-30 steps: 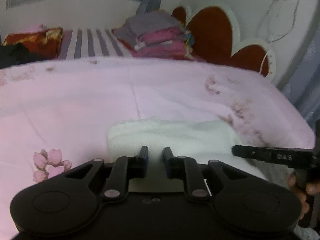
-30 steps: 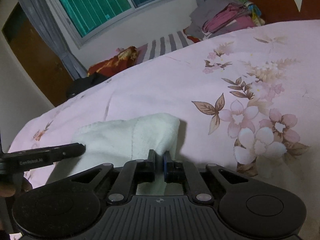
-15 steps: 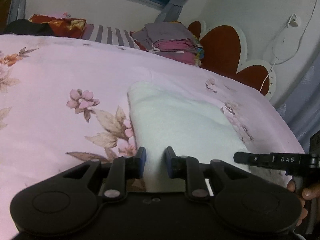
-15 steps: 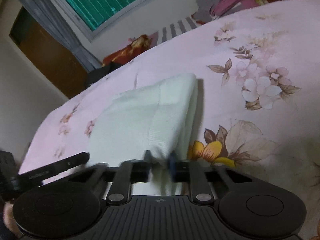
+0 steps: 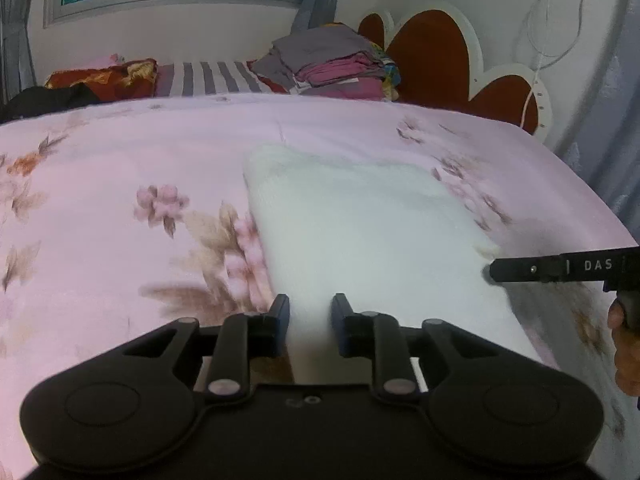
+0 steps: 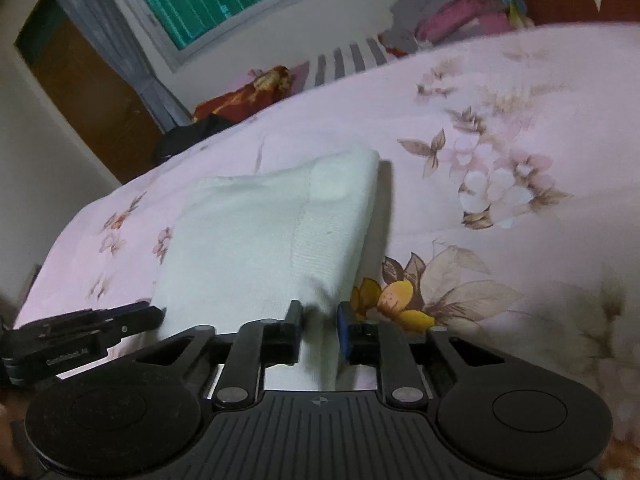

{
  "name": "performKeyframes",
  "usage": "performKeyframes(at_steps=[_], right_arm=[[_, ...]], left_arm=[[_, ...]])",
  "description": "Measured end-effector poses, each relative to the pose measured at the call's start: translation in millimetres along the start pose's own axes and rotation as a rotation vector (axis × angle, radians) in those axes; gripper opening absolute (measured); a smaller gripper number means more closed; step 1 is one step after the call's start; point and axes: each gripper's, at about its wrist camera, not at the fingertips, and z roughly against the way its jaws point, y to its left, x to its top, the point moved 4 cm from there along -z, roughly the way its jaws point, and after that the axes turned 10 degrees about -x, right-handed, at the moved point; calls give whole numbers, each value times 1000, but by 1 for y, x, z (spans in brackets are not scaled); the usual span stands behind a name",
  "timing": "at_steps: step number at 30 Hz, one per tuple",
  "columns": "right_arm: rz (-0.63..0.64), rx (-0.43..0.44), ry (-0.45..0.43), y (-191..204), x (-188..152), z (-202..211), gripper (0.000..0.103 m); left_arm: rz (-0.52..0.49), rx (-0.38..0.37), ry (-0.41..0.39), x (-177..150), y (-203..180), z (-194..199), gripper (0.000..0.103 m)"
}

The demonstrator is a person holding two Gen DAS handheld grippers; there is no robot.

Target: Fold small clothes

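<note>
A white knitted garment (image 5: 360, 232), folded into a thick rectangle, lies flat on the pink floral bedspread (image 5: 120, 168) of the bed, toward its near edge.

Left claw (image 5: 308, 322): positioned at the near left corner of the garment. The jaws stand slightly apart. The near edge of the fabric lies in the gap between them, and the pads do not appear to press on it.

Right claw (image 6: 319, 326): positioned at the near right corner of the garment. Its jaws are opening. A strip of the white knit lies between them; the fabric edge at this point is blurred. The blue pad on the right finger stands clear of the cloth.

Each claw appears in the other's view as a dark finger tip beside the garment's near edge. Part of a hand (image 5: 624, 352) shows at the right margin of the left view.

At the far end of the bed, a stack of folded grey and pink clothes (image 5: 332, 64) rests against the red and white headboard (image 5: 436, 48).
</note>
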Motion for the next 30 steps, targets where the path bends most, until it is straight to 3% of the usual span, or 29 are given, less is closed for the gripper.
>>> performKeyframes(at_steps=[2, 5, 11, 14, 17, 21, 25, 27, 30], right_arm=[[43, 16, 18, 7, -13, 9, 18], [144, -26, 78, 15, -45, 10, 18], [188, -62, 32, 6, -73, 30, 18], [185, -66, -102, 13, -55, 51, 18], [201, -66, -170, 29, -24, 45, 18], [227, -57, -191, 55, 16, 1, 18], [248, -106, -140, 60, 39, -55, 18], [262, -131, -115, 51, 41, -74, 17], [249, -126, -129, 47, 51, -65, 18]], left_arm=[[-4, 10, 23, -18, -8, 4, 22], [10, 37, 34, -43, -15, 17, 22], [9, 58, 48, -62, -16, 40, 27], [-10, 70, -13, -33, -7, 40, 29], [-63, 57, -109, 17, -9, 22, 29], [-80, 5, -136, 72, -11, -25, 29], [-71, 25, -41, 80, 6, -86, 31], [-90, 31, -42, 81, 5, -87, 30], [-107, 14, -78, 97, 2, -79, 29]])
